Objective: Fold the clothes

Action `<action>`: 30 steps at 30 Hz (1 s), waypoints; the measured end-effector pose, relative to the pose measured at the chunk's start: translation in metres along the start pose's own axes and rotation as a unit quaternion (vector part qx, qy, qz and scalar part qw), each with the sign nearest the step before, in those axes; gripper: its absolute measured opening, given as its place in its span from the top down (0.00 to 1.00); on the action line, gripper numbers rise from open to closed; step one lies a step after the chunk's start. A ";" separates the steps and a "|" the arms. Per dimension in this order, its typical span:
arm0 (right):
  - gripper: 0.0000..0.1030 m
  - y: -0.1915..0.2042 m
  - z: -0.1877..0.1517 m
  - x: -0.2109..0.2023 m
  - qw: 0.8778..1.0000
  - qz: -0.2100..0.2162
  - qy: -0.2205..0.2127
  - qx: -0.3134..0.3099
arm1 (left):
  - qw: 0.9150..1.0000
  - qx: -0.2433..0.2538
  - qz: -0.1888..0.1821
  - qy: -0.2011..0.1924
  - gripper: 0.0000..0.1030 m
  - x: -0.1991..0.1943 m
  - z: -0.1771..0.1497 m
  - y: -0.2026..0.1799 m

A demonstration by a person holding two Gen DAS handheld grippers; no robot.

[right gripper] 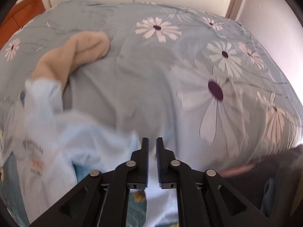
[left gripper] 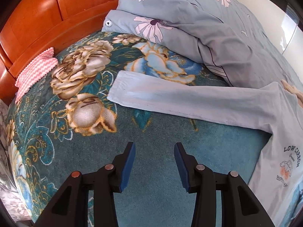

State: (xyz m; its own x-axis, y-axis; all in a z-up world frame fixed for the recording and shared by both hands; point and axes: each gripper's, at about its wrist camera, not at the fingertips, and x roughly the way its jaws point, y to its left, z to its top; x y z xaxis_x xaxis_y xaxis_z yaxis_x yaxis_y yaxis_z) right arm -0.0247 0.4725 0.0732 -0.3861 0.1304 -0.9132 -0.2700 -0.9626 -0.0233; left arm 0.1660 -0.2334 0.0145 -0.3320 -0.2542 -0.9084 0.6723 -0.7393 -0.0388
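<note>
left gripper [left gripper: 155, 147] spread, empty | right gripper [right gripper: 152, 141] pinching pale-blue shirt [right gripper: 90, 141] | risk: thin pinch slips, sleeve [left gripper: 161, 99] drags crooked

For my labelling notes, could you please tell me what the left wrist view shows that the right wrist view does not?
Only the left wrist view: the open left gripper, the teal floral blanket, the pink zigzag cloth, the shirt's outstretched sleeve.
Only the right wrist view: the nearly closed right gripper, light blue cloth in its gap, and the beige garment.
Both: the light blue printed shirt and the grey-blue daisy duvet.
</note>
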 end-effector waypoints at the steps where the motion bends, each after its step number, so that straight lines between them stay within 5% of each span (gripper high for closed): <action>1: 0.73 0.001 -0.015 -0.002 1.000 0.006 0.005 -0.001 | 1.000 0.001 -0.003 0.001 0.55 0.001 0.000 -0.002; 2: 0.60 0.003 -0.034 -0.001 1.000 0.015 0.018 -0.002 | 1.000 0.002 -0.005 0.002 0.55 0.002 -0.001 -0.004; 3: 0.58 0.006 -0.053 0.001 0.999 0.020 0.032 -0.007 | 1.000 0.004 -0.008 0.003 0.55 0.003 -0.001 -0.007; 7: 0.57 0.017 -0.110 0.018 0.996 0.011 0.085 -0.031 | 1.000 0.009 -0.017 0.006 0.53 0.004 -0.003 -0.016; 13: 0.57 0.021 -0.133 0.036 0.992 -0.043 0.109 -0.045 | 1.000 0.011 -0.021 0.012 0.50 0.004 -0.008 -0.022; 15: 0.76 0.018 -0.132 0.039 0.991 -0.054 0.113 -0.040 | 1.000 0.008 -0.020 0.014 0.50 0.005 -0.009 -0.021; 16: 0.95 0.016 -0.129 0.039 0.992 -0.054 0.113 -0.032 | 1.000 0.006 -0.020 0.015 0.50 0.005 -0.010 -0.021; 23: 0.97 -0.007 -0.070 -0.030 0.999 -0.046 0.012 0.004 | 1.000 0.001 -0.022 0.020 0.50 0.011 -0.014 -0.020; 30: 0.97 -0.040 0.036 -0.102 0.987 -0.129 -0.098 0.003 | 0.999 0.003 -0.026 0.020 0.50 0.013 -0.012 -0.025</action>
State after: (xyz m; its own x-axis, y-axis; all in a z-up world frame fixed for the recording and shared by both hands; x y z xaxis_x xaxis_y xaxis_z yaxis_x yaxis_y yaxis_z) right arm -0.0059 0.5063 0.1817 -0.4669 0.4146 -0.7811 -0.3870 -0.8900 -0.2410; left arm 0.1525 -0.2107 -0.0018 -0.3400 -0.1898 -0.9211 0.6506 -0.7547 -0.0846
